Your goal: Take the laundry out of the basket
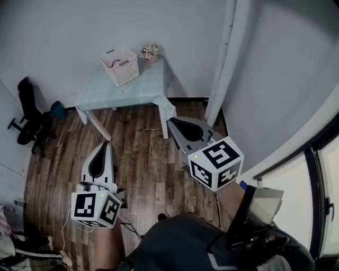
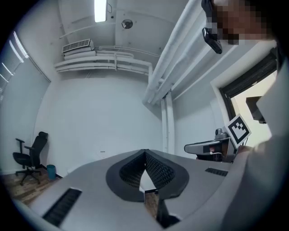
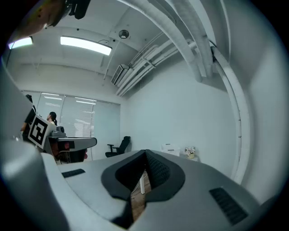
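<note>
Not started. Basket (image 1: 122, 66) sits on the far counter (image 1: 139, 87), laundry (image 1: 115, 63) apparently still inside. Left tool (image 2: 145, 155) and right tool (image 3: 145, 154) are both closed, empty, near side, well apart from basket. Approach, grab, lift-out all remain.

Lighting: head view dim, cool, almost colourless; floor (image 1: 143, 174) dark, wall (image 1: 63, 37) flat grey without hard shadows. Sources: ceiling tube (image 2: 100, 10) in the left gripper view, blown out white; ceiling panel (image 3: 86, 45) in the right gripper view, also glaring; pale daylight at window (image 1: 327, 185) and blinds (image 3: 76, 119). Distortion: heavy fisheye throughout, pipes (image 2: 180, 58) bowed, black vignette in corners. Sharpness: fair at centre, softer toward edges.
</note>
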Demonstrator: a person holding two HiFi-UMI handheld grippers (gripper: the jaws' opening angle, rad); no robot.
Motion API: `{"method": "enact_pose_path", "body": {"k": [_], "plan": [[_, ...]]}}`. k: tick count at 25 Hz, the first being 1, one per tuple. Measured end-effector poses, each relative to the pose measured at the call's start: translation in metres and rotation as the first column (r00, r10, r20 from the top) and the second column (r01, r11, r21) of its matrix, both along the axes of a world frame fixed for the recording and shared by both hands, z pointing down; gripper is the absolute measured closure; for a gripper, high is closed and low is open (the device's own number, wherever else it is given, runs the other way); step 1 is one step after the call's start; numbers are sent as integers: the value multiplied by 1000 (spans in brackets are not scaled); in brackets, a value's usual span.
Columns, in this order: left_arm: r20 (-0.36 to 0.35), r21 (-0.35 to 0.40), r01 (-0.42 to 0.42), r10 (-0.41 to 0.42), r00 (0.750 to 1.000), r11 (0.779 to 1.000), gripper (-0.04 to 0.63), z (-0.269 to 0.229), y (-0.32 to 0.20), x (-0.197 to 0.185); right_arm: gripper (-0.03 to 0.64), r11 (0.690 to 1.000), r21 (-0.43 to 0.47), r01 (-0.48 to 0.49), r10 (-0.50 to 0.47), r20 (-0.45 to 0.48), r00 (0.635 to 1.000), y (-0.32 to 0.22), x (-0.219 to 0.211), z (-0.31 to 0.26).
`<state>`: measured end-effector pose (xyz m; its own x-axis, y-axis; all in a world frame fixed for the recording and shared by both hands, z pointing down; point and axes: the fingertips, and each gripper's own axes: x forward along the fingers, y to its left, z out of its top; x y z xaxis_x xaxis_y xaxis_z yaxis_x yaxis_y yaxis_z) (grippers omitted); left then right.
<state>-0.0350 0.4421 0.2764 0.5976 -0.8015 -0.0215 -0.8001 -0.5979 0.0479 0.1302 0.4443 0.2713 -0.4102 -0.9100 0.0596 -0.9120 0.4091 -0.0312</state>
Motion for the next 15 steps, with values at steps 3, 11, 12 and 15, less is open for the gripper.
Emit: {"method": "enact_pose_path", "body": {"k": [3, 11, 12, 15], "plan": [[0, -9, -10, 10, 1000, 1000, 588, 4, 0, -1, 601, 1000, -3, 0, 0, 2, 1000, -2, -4, 2], [9, 19, -35, 34, 999, 999, 588, -4, -2, -9, 600, 1000, -6, -17, 16, -33, 999, -12, -14, 2], [6, 13, -37, 37, 999, 999, 588, -2, -4, -12, 600, 1000, -7, -12, 12, -37, 999, -14, -17, 3], [4, 0, -41, 41, 999, 999, 588, 3, -10, -19, 600, 1000, -8, -14, 13, -44, 999, -20, -26, 4]]}}
